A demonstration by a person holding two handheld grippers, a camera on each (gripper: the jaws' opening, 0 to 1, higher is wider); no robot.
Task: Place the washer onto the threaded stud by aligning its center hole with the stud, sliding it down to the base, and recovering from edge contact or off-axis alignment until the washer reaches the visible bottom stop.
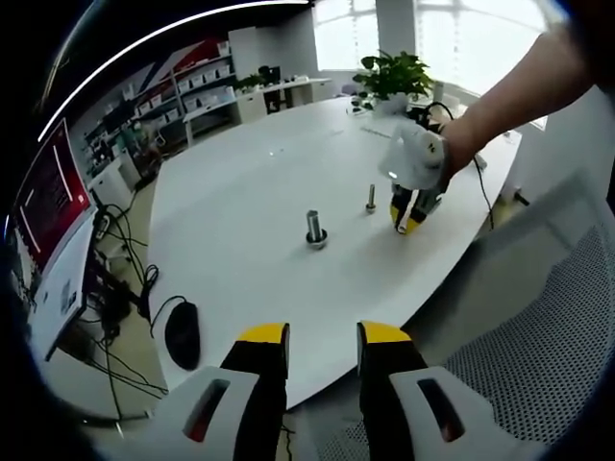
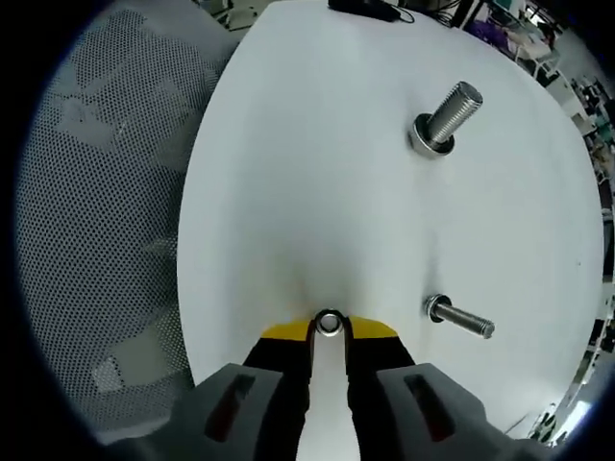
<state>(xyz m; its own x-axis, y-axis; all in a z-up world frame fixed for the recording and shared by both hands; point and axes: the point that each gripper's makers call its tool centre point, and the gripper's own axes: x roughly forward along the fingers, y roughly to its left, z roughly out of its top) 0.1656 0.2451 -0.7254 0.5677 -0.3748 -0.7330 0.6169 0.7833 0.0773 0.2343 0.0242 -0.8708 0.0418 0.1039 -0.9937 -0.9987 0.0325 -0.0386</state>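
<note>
While the left gripper (image 1: pixel 323 348) hangs with jaws apart off the table (image 1: pixel 250 221) edge, the right gripper (image 2: pixel 329 331) pinches the washer (image 2: pixel 330 323) at its tips, with the large threaded stud (image 2: pixel 448 117) at 1 o'clock.

An office or showroom-like workspace; a large white table (image 1: pixel 250 211) stands in the middle; shelving (image 1: pixel 183 96) with boxed goods lines the far wall; a monitor (image 1: pixel 48 206) and tangled cables (image 1: pixel 120 317) sit at one side; a potted plant (image 1: pixel 392 75) stands before bright windows (image 1: pixel 461 38); a mesh chair (image 2: pixel 106 221) is beside the table.
</note>
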